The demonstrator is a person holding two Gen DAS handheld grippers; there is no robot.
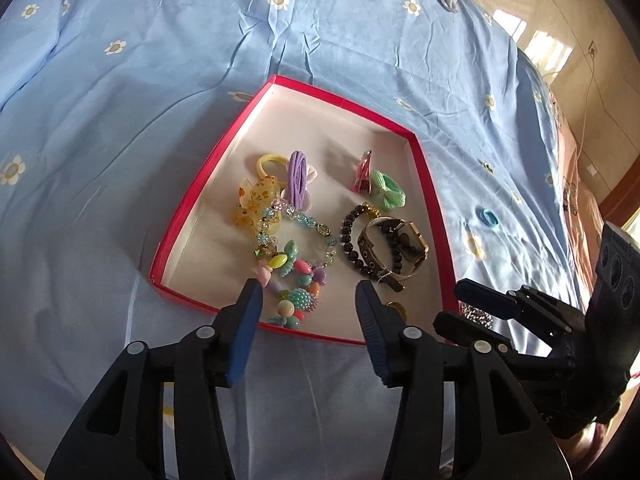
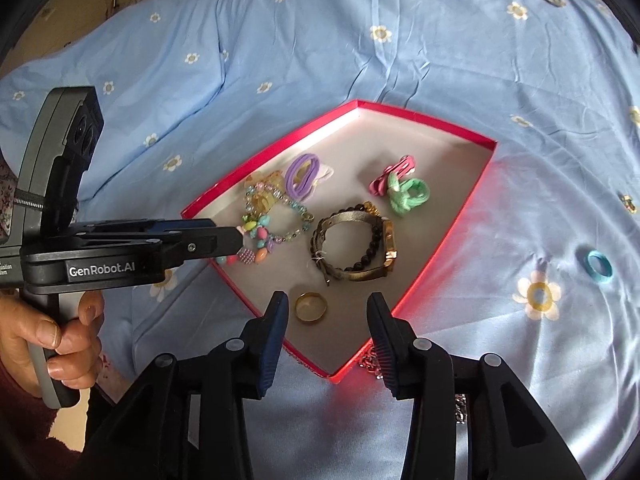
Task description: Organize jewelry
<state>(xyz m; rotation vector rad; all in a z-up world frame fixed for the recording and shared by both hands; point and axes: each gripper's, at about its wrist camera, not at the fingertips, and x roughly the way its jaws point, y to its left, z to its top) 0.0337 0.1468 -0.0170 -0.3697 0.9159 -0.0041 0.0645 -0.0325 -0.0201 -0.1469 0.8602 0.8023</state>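
We see a shallow red cardboard box with a white inside [image 1: 434, 216] lying on a light blue bedsheet with daisy flowers [image 1: 120, 120]. Inside it, on the left, are a yellow hair tie [image 1: 269, 163], a purple hair tie [image 1: 299, 178] and a colourful beaded bracelet [image 1: 296, 256]. On the right are a green bow hair tie [image 1: 387, 190], a pink hair clip [image 1: 362, 172], a dark bead bracelet [image 1: 352, 240] and a wristwatch with a gold case [image 1: 400, 248]. A gold ring [image 2: 311, 307] lies at the near edge. Outside the box, on the sheet to the right, lies a small blue hair ring [image 2: 599, 267]. Our left gripper [image 1: 309, 296] stands open above the beads, holding nothing. Our right gripper [image 2: 327, 310] is also open, with the gold ring between its fingers.
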